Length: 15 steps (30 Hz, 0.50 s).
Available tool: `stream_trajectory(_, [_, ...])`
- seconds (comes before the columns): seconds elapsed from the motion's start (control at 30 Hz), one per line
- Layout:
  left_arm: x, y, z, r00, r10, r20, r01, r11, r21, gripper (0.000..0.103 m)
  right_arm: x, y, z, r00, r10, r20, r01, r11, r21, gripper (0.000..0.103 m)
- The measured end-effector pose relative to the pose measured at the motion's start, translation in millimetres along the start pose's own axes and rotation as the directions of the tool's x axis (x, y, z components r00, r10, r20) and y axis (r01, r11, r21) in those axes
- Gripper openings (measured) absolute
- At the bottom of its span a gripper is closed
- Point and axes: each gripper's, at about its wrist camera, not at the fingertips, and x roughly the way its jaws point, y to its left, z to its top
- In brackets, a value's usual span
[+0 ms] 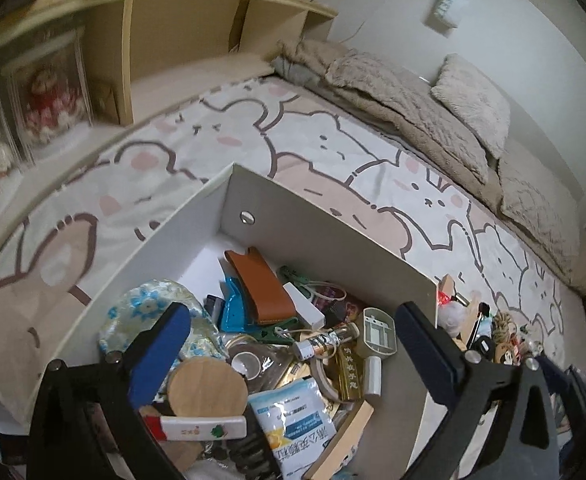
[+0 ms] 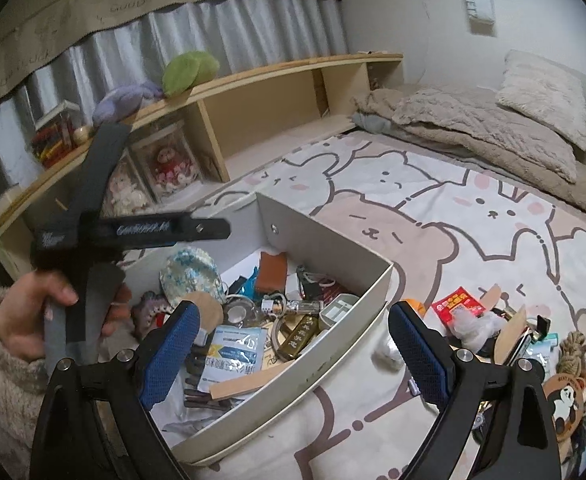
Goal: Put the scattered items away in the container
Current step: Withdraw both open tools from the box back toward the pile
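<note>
My left gripper [image 1: 293, 344] hangs over the white box [image 1: 197, 224], its 2 blue-padded fingers spread wide with nothing between them. Under it the box is crowded: a round wooden lid [image 1: 208, 388] at 7 o'clock of the view centre, a white sachet [image 1: 293, 420] at 6 o'clock, a brown leather case [image 1: 259, 284] lying on a blue stapler [image 1: 233, 308] near the middle, a floral pouch [image 1: 149, 300] toward 8 o'clock, a gold bar [image 1: 351, 368] and a roll of tape [image 1: 245, 362] just beside the sachet.

My right gripper [image 2: 293, 348] is also spread wide and empty. Its left finger sits over the box's near side, its right finger over the bedsheet [image 2: 433, 208] outside the box wall. From this camera the box [image 2: 325, 240] fills the lower middle. The items not yet in it lie in a heap at 4 o'clock: a red packet [image 2: 455, 302], a crumpled white bag [image 2: 477, 326], a coil of rope [image 2: 575, 350], a round panda badge [image 2: 563, 406] and several wooden pieces I cannot tell apart. A small white lump [image 2: 389, 354] lies on the sheet just outside the box wall.

At 9 o'clock in the right view a hand [image 2: 33, 316] in a fuzzy sleeve grips the black handle of the other tool [image 2: 101, 232]. A wooden shelf [image 2: 253, 92] runs along 11 o'clock, and a grey blanket [image 2: 473, 128] with a pillow [image 2: 541, 92] lies at 2 o'clock.
</note>
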Motion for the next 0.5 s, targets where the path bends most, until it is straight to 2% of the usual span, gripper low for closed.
stream_trajectory(0.23, [-38.8, -11.0, -13.3, 0.994, 0.03, 0.105, -0.036, 0.998, 0.051, 0.103, -16.5, -2.0, -0.4, 0.999, -0.038, 0.026, 0.038, 0.999, -0.011, 0.095])
stream_trajectory(0.5, [-78.7, -30.2, -36.1, 0.981, 0.032, 0.193, -0.055, 0.992, 0.112, 0.103, -34.6, -7.3, -5.3, 0.996, -0.073, 0.05, 0.073, 0.997, -0.017, 0.096])
